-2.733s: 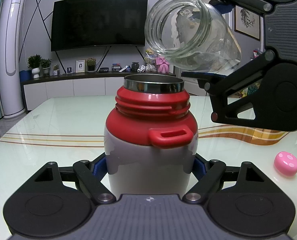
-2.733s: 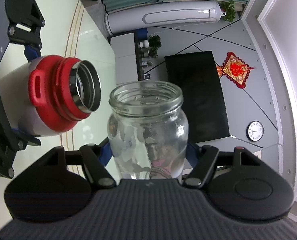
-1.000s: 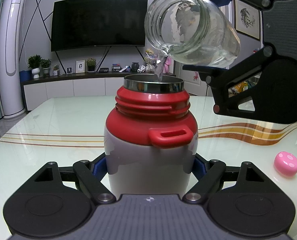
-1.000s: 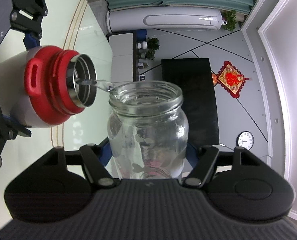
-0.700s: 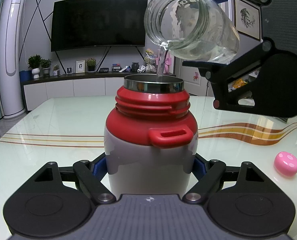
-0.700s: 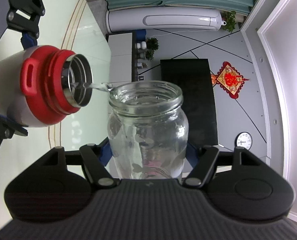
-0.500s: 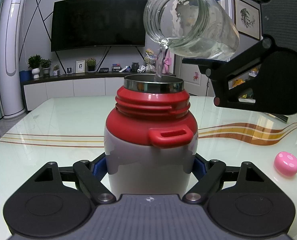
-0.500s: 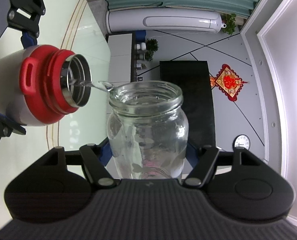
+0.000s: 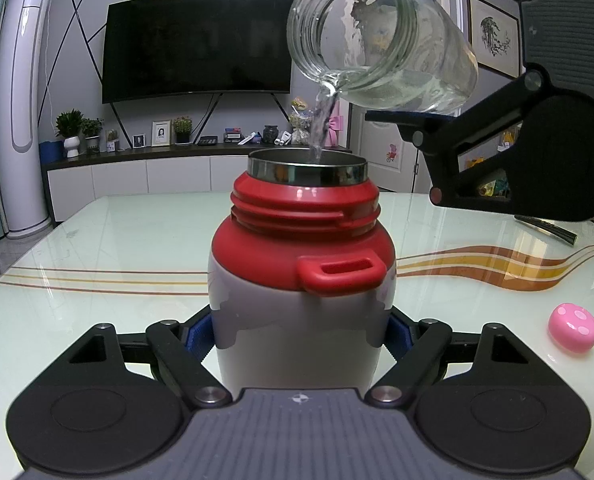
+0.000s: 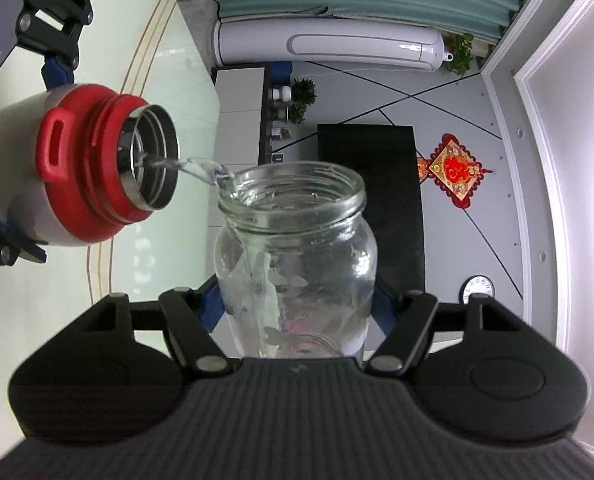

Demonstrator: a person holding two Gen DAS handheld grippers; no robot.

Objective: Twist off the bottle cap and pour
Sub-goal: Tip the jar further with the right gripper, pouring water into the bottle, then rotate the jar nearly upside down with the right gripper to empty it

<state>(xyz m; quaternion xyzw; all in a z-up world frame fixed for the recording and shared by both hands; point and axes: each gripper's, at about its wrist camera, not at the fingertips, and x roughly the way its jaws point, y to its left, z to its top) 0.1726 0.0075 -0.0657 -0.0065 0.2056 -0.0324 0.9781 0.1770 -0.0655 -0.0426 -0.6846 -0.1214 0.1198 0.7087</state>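
We pour: the right claw grips the clear glass jar, the left claw clamps the red-collared grey flask at frame centre; best to keep the stream centred in the steel mouth.

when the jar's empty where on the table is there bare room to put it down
Bare glass lies left of the flask, across the striped table. On the right, a patch lies between the flask and the pink mushroom-shaped thing. The far right edge is crowded: a dark flat thing lies there.
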